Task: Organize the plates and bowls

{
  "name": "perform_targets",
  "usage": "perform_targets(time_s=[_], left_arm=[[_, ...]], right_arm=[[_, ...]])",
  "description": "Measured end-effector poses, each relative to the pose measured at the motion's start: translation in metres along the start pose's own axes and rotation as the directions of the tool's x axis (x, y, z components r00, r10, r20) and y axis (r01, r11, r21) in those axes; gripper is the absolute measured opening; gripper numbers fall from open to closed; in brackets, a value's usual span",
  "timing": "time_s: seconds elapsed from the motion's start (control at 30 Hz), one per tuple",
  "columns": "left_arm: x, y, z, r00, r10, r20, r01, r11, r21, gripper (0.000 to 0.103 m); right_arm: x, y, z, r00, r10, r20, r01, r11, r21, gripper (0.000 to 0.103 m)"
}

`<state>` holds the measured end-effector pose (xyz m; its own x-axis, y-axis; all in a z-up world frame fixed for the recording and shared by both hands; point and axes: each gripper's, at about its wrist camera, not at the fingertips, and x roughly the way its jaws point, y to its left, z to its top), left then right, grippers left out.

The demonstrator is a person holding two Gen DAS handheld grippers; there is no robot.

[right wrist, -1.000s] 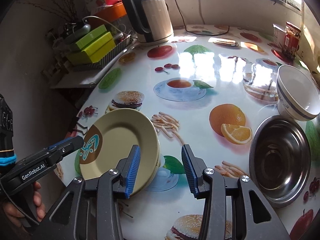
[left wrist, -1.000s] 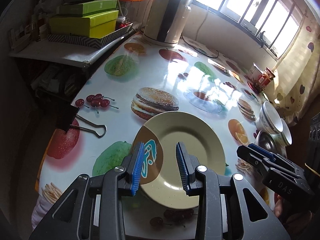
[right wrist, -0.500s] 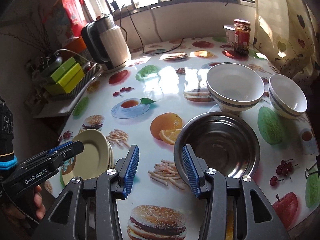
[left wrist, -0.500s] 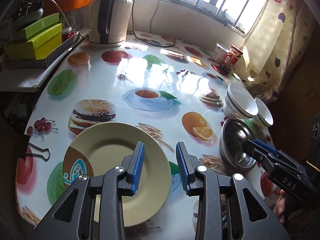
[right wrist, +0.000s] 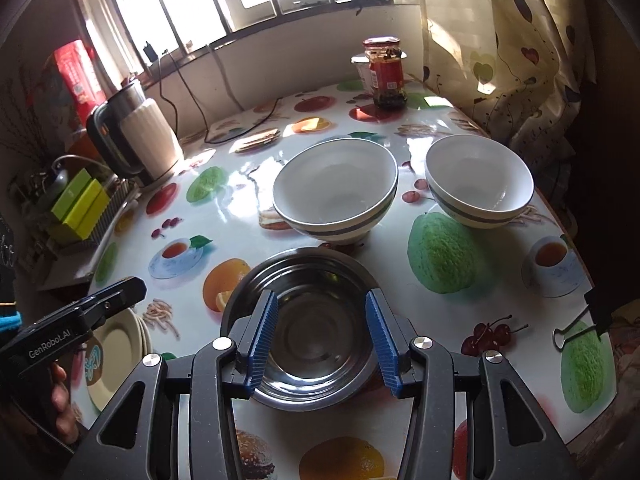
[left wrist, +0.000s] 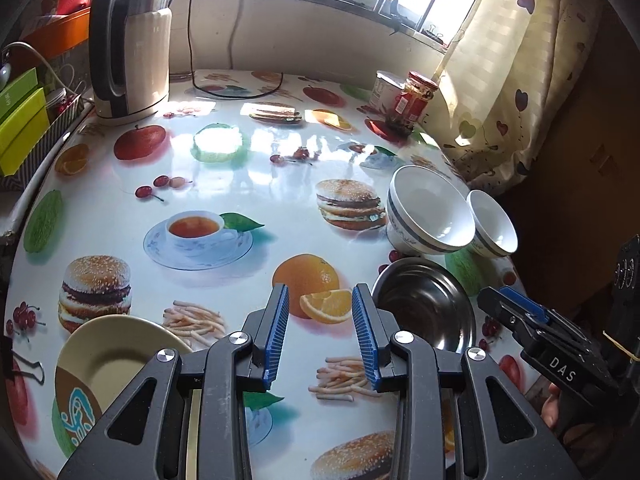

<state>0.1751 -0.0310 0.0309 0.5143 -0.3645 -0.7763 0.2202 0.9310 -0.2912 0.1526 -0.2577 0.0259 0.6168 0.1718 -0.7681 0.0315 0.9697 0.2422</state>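
My left gripper point(left wrist: 320, 300) hangs open and empty over the printed orange on the table point(left wrist: 248, 184). A stack of beige plates point(left wrist: 108, 356) with a brown and blue mark lies to its lower left. My right gripper point(right wrist: 320, 304) is open above the steel bowl point(right wrist: 316, 328), with its fingers on either side of the bowl's middle in the picture and not touching it. Beyond the steel bowl stand a large white bowl point(right wrist: 336, 184) and a smaller white bowl point(right wrist: 480, 176), both with a grey band. The left wrist view shows the steel bowl point(left wrist: 428, 308) and both white bowls point(left wrist: 428, 212) at the right.
An electric kettle point(left wrist: 132, 48) with its cord stands at the back left, beside green boxes point(left wrist: 20, 120). A red-lidded jar point(right wrist: 386, 72) is at the back by the curtain. A binder clip point(right wrist: 580, 320) grips the table's right edge. A hand point(right wrist: 60, 396) holds the left gripper.
Both grippers have swung to the right, away from the beige plates and toward the bowls. The right gripper now sits over the steel bowl. The plates stayed where they were.
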Motion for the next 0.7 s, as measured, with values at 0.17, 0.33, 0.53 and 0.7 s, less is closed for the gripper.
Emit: perform_targets(time_s=[0.17, 0.33, 0.53, 0.7], left_arm=[[0.019, -0.017, 0.019, 1.000, -0.009, -0.011, 0.009, 1.000, 0.020, 0.034], [0.038, -0.033, 0.040, 1.000, -0.022, -0.008, 0.022, 0.999, 0.031, 0.034], [0.062, -0.049, 0.058, 0.999, -0.032, -0.028, 0.033, 0.999, 0.034, 0.034], [0.076, -0.059, 0.067, 0.999, -0.020, -0.033, 0.021, 0.998, 0.052, 0.034]], right_arm=[[0.005, -0.015, 0.017, 0.999, -0.036, 0.019, 0.037, 0.999, -0.003, 0.046], [0.016, -0.028, 0.036, 0.998, -0.050, 0.029, 0.050, 0.999, -0.007, 0.046], [0.030, -0.040, 0.054, 0.998, -0.056, 0.033, 0.056, 0.998, 0.000, 0.046], [0.044, -0.045, 0.065, 0.998, -0.061, 0.029, 0.061, 0.998, -0.006, 0.046]])
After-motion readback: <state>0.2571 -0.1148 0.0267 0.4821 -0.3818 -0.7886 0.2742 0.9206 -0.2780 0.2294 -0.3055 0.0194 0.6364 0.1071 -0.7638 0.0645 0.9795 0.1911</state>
